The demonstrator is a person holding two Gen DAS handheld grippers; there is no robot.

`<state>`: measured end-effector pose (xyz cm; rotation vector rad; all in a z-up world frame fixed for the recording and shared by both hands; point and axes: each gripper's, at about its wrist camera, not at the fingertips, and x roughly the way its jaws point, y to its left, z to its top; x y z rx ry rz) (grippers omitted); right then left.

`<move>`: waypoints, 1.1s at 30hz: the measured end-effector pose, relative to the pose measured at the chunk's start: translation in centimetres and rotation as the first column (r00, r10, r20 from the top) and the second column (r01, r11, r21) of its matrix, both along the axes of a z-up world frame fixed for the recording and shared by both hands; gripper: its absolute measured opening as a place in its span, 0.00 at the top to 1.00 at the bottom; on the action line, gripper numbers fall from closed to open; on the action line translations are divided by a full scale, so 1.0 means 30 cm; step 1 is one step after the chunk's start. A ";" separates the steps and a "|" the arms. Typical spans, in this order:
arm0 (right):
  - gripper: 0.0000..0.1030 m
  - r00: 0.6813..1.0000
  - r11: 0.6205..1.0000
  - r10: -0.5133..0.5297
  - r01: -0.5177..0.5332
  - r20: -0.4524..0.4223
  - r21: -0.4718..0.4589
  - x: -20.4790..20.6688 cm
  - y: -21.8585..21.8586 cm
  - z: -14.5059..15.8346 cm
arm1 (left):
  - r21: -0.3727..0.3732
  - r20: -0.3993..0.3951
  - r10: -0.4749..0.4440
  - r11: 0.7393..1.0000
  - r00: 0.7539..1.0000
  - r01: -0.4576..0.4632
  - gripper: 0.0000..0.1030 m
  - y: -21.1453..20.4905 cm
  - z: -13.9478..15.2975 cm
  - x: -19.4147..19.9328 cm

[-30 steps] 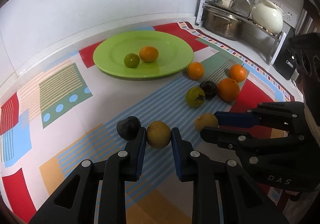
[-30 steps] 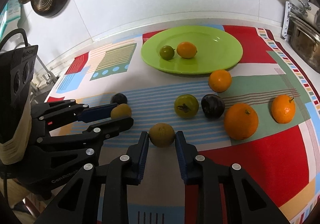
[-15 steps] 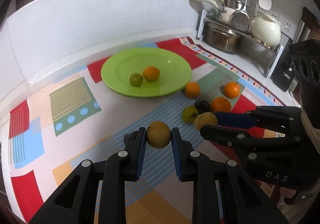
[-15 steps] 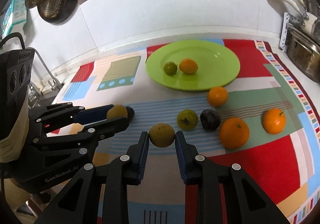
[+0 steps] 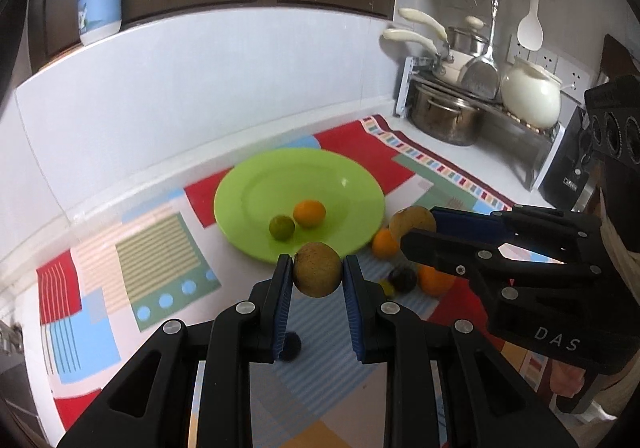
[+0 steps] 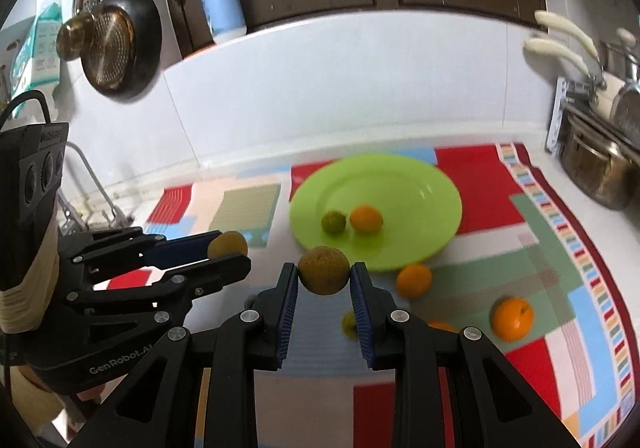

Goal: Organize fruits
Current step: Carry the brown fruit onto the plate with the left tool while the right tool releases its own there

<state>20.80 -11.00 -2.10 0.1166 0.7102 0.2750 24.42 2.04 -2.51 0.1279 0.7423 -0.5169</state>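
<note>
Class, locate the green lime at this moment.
In both wrist views the green lime lies on the green plate, left of and touching the orange.

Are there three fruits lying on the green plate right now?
No, the green plate holds only two: a small green fruit and an orange fruit.

"DAS" stands in pale letters on the right gripper (image 5: pixel 416 232) body. "GenRobot.AI" (last letters partly hidden) stands on the left gripper (image 6: pixel 230 248) body.

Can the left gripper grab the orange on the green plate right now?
Probably not yet. The left gripper is shut on a brown fruit, so its jaws are full. The way to the orange on the plate looks free.
</note>
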 end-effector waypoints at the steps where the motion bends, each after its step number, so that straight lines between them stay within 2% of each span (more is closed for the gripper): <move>1: 0.72 1.000 1.000 -0.001 0.001 0.005 -0.001 0.006 0.000 0.006 | -0.002 0.000 0.000 1.000 1.000 0.000 0.75 -0.003 0.004 0.009; 7: 0.72 1.000 1.000 -0.008 0.008 0.024 -0.011 0.068 -0.011 0.042 | -0.009 0.007 -0.001 1.000 1.000 0.001 0.75 -0.015 0.039 0.069; 17: 0.72 1.000 1.000 -0.001 0.001 -0.013 -0.023 0.225 -0.027 0.053 | 0.005 0.002 -0.010 1.000 1.000 0.010 0.75 -0.032 0.062 0.211; 23: 0.72 0.998 0.999 0.003 -0.005 -0.065 -0.039 0.333 -0.030 0.025 | 0.020 -0.037 -0.024 1.000 0.999 0.025 0.75 -0.051 0.032 0.315; 33: 0.72 0.984 0.997 -0.011 -0.004 -0.179 -0.082 0.469 -0.038 -0.070 | 0.064 -0.150 -0.036 0.997 0.988 0.046 0.75 -0.087 -0.076 0.469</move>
